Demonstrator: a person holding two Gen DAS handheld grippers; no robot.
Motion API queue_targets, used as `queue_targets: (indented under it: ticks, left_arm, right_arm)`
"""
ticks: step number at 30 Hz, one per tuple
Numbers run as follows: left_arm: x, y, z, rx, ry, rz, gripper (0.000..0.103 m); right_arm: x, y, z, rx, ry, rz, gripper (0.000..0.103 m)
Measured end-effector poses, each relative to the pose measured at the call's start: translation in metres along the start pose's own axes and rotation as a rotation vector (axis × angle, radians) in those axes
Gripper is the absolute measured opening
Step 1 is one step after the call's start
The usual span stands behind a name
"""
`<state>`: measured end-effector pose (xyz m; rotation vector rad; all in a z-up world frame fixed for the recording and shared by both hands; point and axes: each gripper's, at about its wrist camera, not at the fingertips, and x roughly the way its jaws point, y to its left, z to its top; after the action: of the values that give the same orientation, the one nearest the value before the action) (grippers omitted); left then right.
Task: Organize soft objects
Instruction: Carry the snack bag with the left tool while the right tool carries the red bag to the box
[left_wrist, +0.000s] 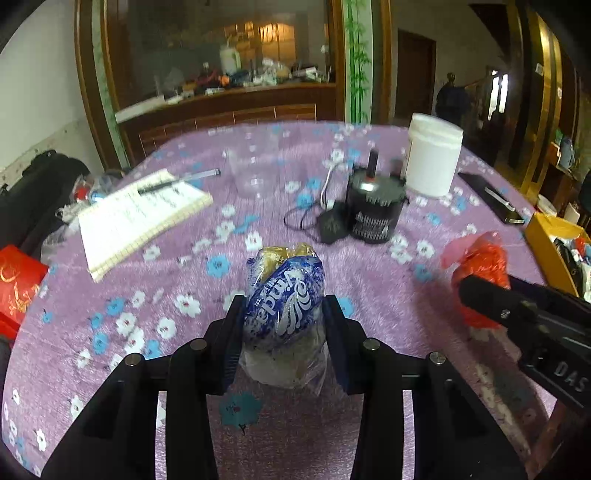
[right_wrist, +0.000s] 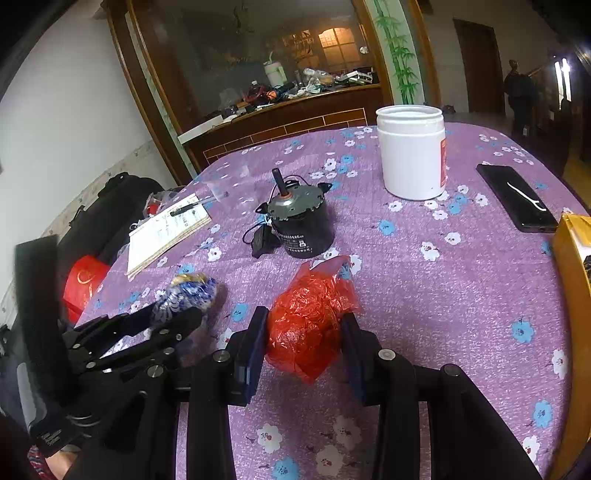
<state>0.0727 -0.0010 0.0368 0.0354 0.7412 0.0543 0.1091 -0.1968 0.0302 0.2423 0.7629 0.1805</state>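
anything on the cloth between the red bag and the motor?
Nothing: in the right wrist view, only bare floral cloth lies between the red bag and the motor.

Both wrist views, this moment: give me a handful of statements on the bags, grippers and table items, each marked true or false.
1. The left gripper is closed on the blue printed bag. True.
2. The right gripper holds a green bag. False: it grips a crumpled red plastic bag.
3. The white tub lies on its side. False: it stands upright on the purple floral tablecloth.
4. A pen rests on the open notebook. True.
5. The black motor sits inside the tub. False: it stands on the cloth, apart from it.
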Motion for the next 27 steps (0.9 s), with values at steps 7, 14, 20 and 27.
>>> queue_targets:
  ticks: [7,14,20,27]
  left_arm:
    - [-0.013,-0.006,0.002,0.033,-0.074,0.020,0.039]
    - [-0.019,-0.009,0.003,0.044,-0.109,0.033,0.039]
    - [-0.024,-0.010,0.003,0.046,-0.134,0.041,0.039]
    - [-0.032,-0.012,0.003,0.054,-0.182,0.049,0.039]
  right_arm:
    - [-0.004,-0.001,0.002,0.002,-0.017,-0.008,0.039]
    - [-0.005,-0.002,0.002,0.002,-0.024,-0.008,0.039]
    - [-0.007,-0.002,0.003,-0.002,-0.032,-0.010,0.039]
    - [-0.011,-0.001,0.004,-0.008,-0.053,-0.007,0.039]
